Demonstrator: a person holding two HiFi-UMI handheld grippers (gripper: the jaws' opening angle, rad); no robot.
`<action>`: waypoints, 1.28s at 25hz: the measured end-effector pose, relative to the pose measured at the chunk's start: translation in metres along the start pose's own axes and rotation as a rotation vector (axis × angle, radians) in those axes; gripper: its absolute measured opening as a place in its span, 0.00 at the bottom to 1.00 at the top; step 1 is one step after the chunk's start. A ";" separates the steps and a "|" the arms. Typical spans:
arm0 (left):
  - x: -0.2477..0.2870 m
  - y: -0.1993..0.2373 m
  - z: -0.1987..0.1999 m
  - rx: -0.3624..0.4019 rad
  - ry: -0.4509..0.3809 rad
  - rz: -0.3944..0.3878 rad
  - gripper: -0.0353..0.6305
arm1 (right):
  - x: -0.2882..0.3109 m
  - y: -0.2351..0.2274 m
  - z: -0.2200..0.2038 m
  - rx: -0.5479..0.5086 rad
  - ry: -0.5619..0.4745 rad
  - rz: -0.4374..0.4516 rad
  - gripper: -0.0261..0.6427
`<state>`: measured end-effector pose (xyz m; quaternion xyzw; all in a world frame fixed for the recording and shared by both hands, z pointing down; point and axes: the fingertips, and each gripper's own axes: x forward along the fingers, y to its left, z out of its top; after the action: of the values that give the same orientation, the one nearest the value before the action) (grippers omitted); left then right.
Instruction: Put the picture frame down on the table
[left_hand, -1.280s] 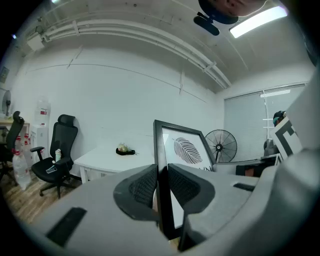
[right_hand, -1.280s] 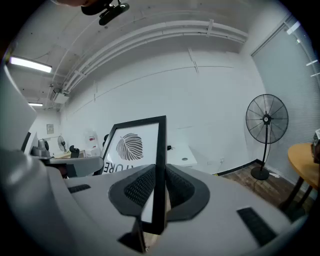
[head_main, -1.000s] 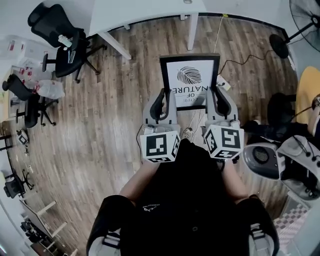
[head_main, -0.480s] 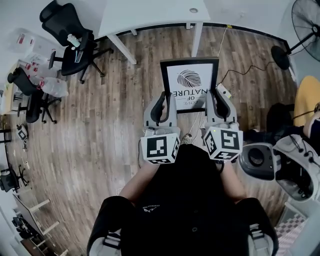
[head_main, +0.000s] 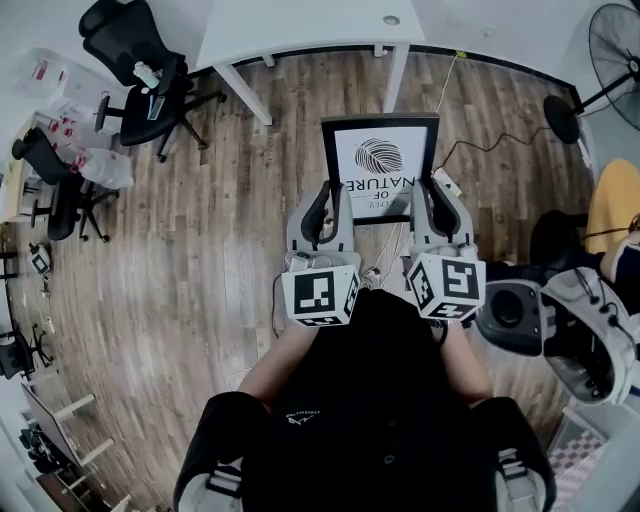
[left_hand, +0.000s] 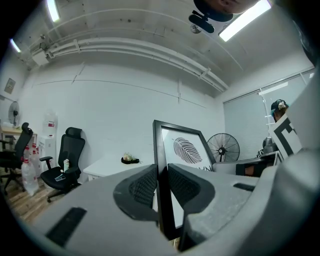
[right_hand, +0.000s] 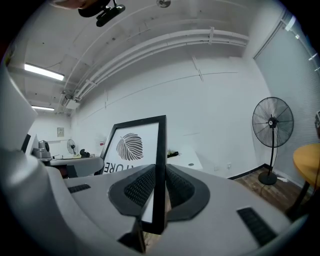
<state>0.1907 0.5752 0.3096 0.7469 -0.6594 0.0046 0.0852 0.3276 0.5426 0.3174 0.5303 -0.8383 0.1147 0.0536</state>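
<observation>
A black picture frame (head_main: 380, 160) with a leaf print and lettering hangs in the air over the wooden floor, held by both grippers. My left gripper (head_main: 328, 200) is shut on its left edge, and my right gripper (head_main: 433, 196) is shut on its right edge. In the left gripper view the frame's black edge (left_hand: 162, 175) runs between the ribbed pads (left_hand: 145, 186). The right gripper view shows the frame (right_hand: 137, 150) clamped the same way between both pads (right_hand: 141, 186). A white table (head_main: 300, 25) stands ahead at the top of the head view.
Black office chairs (head_main: 140, 75) stand at the left with bags and bottles near them. A standing fan (head_main: 610, 45) is at the top right, and a cable with a power strip (head_main: 447, 183) lies on the floor beside the frame. Grey equipment (head_main: 570, 320) sits at the right.
The head view has shifted slightly toward the table, so the white table shows a little more. Both grippers still hold the frame the same way.
</observation>
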 end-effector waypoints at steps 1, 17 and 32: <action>0.004 0.003 -0.001 -0.001 0.000 -0.005 0.16 | 0.005 0.001 -0.001 0.001 0.001 -0.005 0.14; 0.116 0.073 0.006 -0.039 0.031 -0.069 0.16 | 0.126 0.003 0.016 -0.021 0.052 -0.080 0.14; 0.192 0.156 0.025 -0.036 0.008 -0.087 0.16 | 0.231 0.033 0.033 -0.023 0.037 -0.100 0.14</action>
<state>0.0597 0.3649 0.3266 0.7732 -0.6260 -0.0078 0.1013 0.1989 0.3455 0.3299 0.5688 -0.8108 0.1121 0.0808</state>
